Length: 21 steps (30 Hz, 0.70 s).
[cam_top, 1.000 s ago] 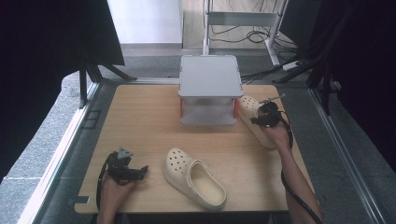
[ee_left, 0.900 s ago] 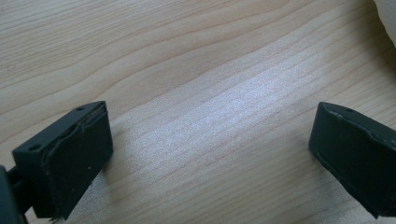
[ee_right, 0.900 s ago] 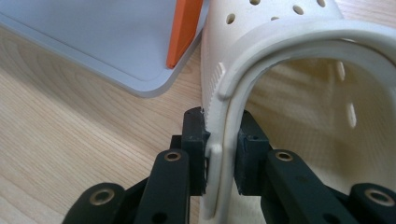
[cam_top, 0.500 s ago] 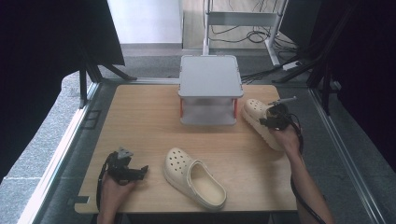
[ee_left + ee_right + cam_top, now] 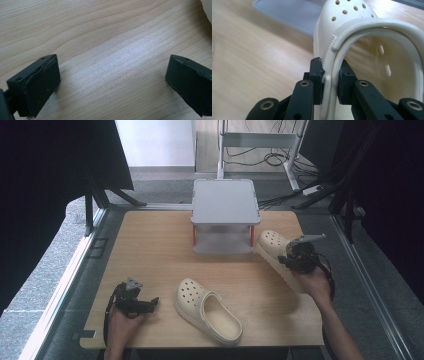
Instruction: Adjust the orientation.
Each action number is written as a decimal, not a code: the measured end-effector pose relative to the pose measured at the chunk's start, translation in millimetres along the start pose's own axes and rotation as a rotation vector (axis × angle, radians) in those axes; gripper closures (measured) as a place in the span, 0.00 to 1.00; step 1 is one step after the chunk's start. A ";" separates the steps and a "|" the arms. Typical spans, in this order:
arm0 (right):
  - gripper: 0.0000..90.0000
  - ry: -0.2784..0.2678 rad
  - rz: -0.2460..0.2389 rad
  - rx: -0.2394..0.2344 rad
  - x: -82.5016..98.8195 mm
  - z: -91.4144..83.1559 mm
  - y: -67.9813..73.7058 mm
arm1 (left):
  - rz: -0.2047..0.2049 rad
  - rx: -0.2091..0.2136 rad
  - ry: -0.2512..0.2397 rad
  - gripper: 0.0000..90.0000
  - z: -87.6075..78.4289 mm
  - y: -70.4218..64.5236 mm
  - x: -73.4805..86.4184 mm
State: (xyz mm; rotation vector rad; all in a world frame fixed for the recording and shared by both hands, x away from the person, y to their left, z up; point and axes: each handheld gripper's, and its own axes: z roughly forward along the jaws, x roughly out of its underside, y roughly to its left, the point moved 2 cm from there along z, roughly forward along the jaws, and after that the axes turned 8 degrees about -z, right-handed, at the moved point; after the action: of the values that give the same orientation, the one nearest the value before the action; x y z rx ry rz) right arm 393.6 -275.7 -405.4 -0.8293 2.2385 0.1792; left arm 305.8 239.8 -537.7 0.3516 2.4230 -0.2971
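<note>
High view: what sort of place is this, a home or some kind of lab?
Probably a lab or recording booth, not a home: a bare wooden table boxed in by black curtains, cables on the floor behind it, and a person working two clogs with handheld grippers.

Both forearms are bare, each black two-jaw metal gripper [image 5: 151, 303] [image 5: 286, 261] trails a black cable, with a grey three-cornered top plate and brass-ringed screw holes.

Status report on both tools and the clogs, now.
Right tool shut on right clog at its side wall. Left tool open over bare table. Second clog lies mid-table. Grey stand beside held clog.
</note>
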 end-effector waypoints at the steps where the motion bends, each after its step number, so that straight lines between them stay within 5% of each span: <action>1: 0.86 -0.002 -0.023 -0.020 -1.0 -4.9 13.5 | 0.001 0.000 0.001 0.00 -0.1 0.0 0.0; 3: 0.86 -0.004 -0.030 -0.029 -1.5 -6.0 17.8 | 0.001 0.000 0.001 0.00 -0.1 0.1 -0.1; 10: 0.86 -0.014 -0.107 -0.106 -9.7 -0.3 65.7 | -0.002 0.001 0.001 0.00 -0.1 -0.1 -0.1; 21: 0.86 0.009 -0.195 -0.208 -16.0 33.0 129.9 | -0.001 0.000 0.000 0.00 0.0 -0.1 0.0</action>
State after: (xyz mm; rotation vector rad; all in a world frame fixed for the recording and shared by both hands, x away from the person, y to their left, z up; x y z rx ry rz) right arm 342.0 -154.1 -433.2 -1.1561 2.1562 0.3199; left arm 305.8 239.7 -537.7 0.3501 2.4237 -0.2982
